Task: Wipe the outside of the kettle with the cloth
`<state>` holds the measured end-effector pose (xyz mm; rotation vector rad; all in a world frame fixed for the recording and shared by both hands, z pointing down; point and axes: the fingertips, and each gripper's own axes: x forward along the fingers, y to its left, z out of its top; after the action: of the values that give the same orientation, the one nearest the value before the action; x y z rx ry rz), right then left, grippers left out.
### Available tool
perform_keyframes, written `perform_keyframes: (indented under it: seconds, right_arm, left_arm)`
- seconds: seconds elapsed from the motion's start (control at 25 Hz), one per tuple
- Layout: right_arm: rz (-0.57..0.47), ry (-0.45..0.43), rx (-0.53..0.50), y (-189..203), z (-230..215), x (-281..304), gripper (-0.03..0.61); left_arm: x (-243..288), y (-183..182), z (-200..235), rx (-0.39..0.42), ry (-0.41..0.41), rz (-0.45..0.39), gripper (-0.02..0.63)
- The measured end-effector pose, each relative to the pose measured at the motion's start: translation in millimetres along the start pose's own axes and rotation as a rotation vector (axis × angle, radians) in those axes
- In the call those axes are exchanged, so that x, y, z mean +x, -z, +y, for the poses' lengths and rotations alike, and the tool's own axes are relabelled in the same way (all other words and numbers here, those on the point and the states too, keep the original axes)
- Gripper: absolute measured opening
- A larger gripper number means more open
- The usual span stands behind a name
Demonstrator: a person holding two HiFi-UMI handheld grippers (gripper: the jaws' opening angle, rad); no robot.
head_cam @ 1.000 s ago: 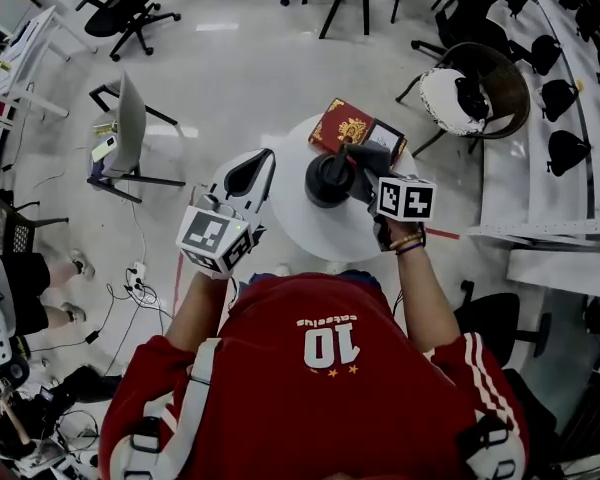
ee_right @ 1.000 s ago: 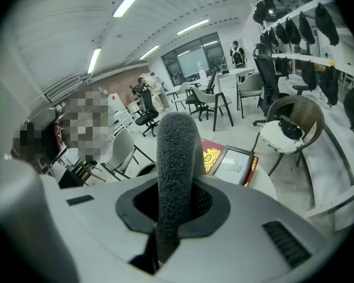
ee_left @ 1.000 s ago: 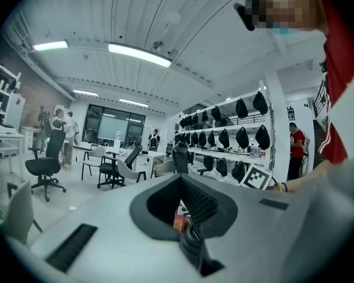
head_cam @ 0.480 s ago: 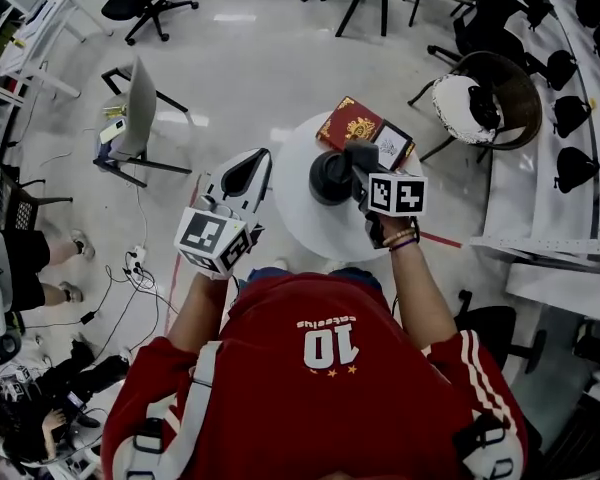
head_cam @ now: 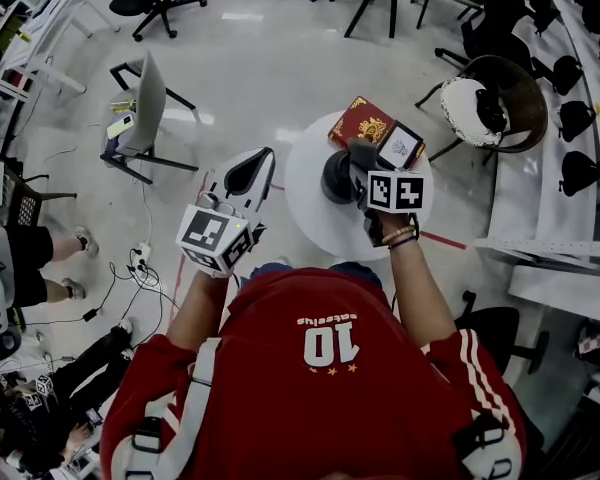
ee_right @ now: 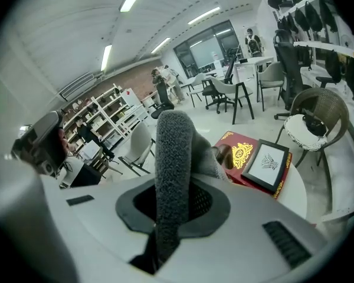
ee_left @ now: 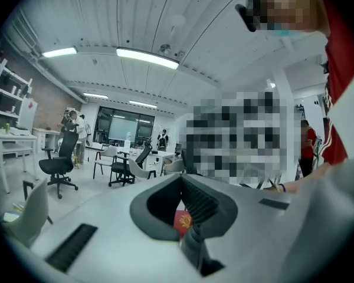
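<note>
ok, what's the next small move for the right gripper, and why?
Probably sweep the right gripper around the side of the kettle: it is shut on the cloth, right at the kettle, and the left gripper hangs shut, left of the table.

**Round the tabletop**

The kettle [head_cam: 335, 180] stands on the round tabletop [head_cam: 315, 230], toward its far side. Behind it, at the far edge, lies a flat box [head_cam: 358, 120], with a framed picture [head_cam: 402, 145] on the box's right part. The cloth [ee_right: 173, 152], between the right tongs [head_cam: 363, 166], sits at the kettle's right side. The left tongs [head_cam: 248, 175] hang left of the tabletop, apart from the kettle. A side chair [head_cam: 145, 103] stands well left on the floor, a round chair [head_cam: 485, 93] far right.
</note>
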<state>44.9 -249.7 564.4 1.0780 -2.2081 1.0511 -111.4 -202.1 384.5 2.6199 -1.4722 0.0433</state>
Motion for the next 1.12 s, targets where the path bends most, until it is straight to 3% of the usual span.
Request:
perform_keyframes:
  seconds: [0.56, 0.88, 1.12]
  right_arm:
    - [-0.02, -0.088, -0.011, 7, 58, 25, 0.049]
    - [-0.102, -0.196, -0.058, 5, 88, 3, 0.049]
    - [-0.179, -0.204, -0.074, -1, 87, -27, 0.049]
  left_arm:
    - [-33, -3, 28, -0.003, -0.017, -0.008, 0.008]
    - [-36, -6, 18, -0.001, 0.017, -0.02, 0.008]
    - [-26, -7, 6, 0.001, 0.069, -0.024, 0.008]
